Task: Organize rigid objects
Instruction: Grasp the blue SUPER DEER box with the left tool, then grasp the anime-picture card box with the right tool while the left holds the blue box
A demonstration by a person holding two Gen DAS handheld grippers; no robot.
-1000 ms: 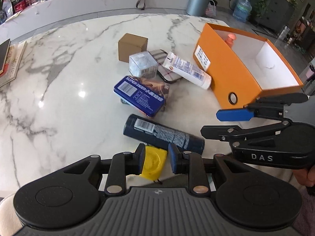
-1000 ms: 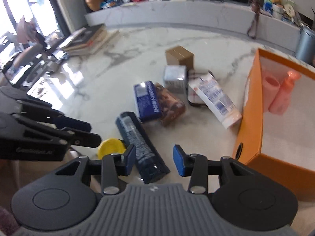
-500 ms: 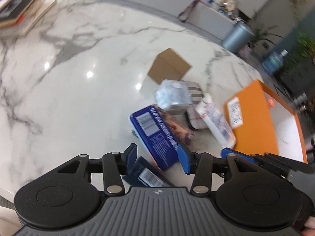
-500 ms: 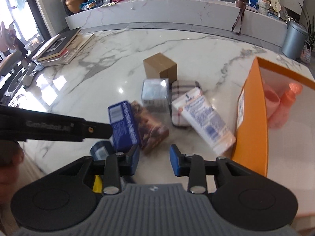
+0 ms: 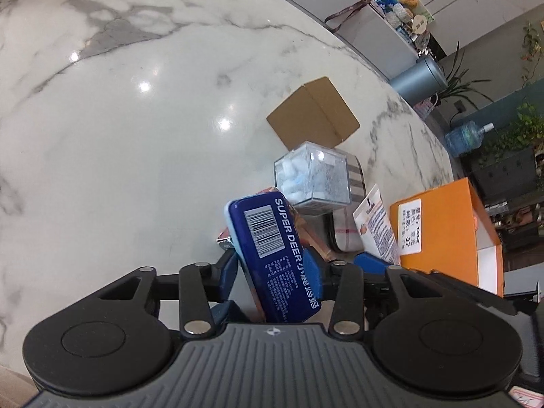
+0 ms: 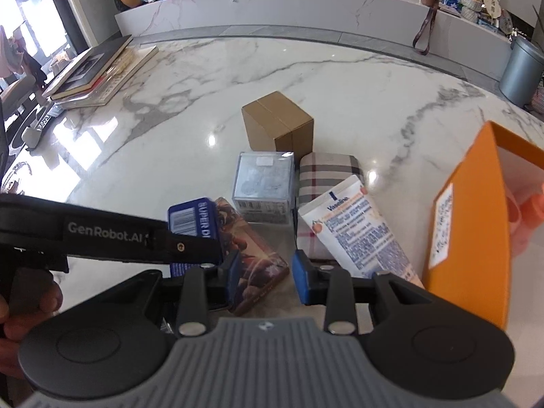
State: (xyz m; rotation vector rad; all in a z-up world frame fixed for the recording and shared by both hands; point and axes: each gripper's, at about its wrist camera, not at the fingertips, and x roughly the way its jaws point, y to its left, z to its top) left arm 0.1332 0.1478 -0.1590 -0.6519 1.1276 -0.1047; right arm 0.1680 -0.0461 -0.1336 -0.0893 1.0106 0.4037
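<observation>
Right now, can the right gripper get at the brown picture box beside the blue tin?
Probably yes: the right gripper, jaws just closing, straddles the near corner of the picture box without pinching it. The left gripper, just closing on the blue tin, crowds its left.

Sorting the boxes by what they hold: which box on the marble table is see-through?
The clear cube box, showing small white pieces inside, standing between the brown cardboard box and the blue tin. The cardboard box, blue tin and orange box are all opaque.

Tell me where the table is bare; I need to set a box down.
Bare: the wide marble stretch between the books and the cardboard box, and beyond that box. Crowded: from the blue tin to the orange box.
</observation>
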